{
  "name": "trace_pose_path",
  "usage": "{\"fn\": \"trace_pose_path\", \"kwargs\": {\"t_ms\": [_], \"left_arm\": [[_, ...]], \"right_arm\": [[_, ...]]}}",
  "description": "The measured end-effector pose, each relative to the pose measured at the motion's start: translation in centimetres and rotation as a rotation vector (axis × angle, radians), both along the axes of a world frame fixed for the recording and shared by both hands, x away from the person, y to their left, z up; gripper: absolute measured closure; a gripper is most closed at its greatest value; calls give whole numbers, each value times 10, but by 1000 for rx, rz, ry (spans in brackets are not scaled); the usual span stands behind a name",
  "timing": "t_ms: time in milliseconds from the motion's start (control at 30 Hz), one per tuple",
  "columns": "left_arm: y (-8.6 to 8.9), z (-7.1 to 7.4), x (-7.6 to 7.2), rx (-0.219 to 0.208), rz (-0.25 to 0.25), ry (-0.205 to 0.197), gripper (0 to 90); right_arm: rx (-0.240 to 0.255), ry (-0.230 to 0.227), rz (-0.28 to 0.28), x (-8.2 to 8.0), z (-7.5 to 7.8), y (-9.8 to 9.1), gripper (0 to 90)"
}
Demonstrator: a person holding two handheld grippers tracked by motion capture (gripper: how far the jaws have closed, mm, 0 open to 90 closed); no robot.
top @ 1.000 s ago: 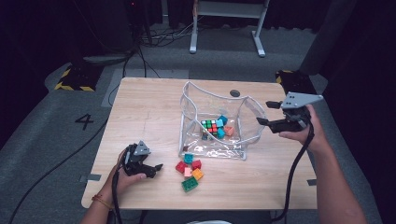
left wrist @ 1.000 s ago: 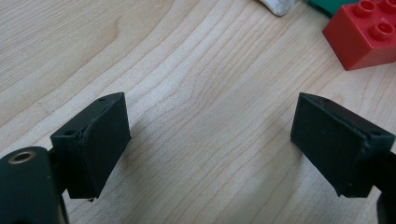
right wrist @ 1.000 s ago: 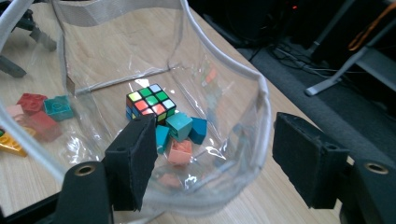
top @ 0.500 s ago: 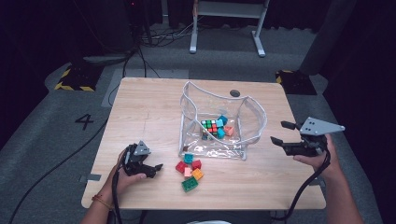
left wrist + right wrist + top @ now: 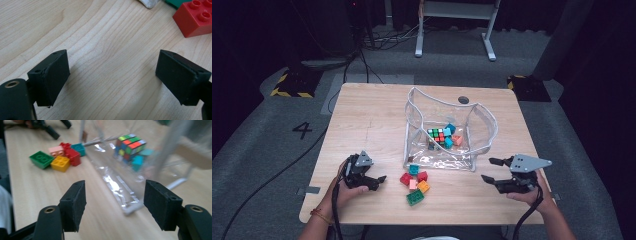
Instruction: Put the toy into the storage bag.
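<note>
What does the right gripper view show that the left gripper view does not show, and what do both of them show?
Only in the right gripper view: the clear bag, the colour cube inside it, the yellow brick, the pink brick and the teal brick, with the right gripper open and nothing between its jaws.

Only in the left gripper view: the left gripper seen close up, open over bare wood.

Both: the wooden table, a red brick and part of the green brick.
</note>
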State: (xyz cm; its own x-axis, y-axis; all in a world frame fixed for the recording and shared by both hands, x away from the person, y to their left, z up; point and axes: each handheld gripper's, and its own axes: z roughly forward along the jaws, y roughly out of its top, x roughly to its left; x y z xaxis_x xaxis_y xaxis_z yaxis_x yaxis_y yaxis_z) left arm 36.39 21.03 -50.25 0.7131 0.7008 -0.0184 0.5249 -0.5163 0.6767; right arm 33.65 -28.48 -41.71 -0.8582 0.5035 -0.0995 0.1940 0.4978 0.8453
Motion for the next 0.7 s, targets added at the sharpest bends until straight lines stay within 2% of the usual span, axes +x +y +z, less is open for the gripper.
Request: {"fn": "trace_pose_path", "kwargs": {"t_ms": [200,267,333,433,467,500,600,700], "left_arm": [[0,0,0,0,0,0,121],[0,0,0,0,0,0,121],[0,0,0,1,2,0,121],[0,0,0,-2,1,0,121],[0,0,0,-2,2,0,120],[0,0,0,-5,2,2,121],[0,0,0,-3,1,1,120],[0,0,0,0,6,-2,121]], "right_arm": [[-22,50,65,-4,-31,33,362],[-26,77,107,-5,-41,46,366],[-40,82,141,-7,-47,57,366],[-50,122,182,-12,-53,76,365],[-53,114,215,-13,-55,84,365],[-56,126,219,-15,-56,90,363],[-56,102,303,-16,-59,113,354],[-82,83,357,-18,-60,133,351]]}}
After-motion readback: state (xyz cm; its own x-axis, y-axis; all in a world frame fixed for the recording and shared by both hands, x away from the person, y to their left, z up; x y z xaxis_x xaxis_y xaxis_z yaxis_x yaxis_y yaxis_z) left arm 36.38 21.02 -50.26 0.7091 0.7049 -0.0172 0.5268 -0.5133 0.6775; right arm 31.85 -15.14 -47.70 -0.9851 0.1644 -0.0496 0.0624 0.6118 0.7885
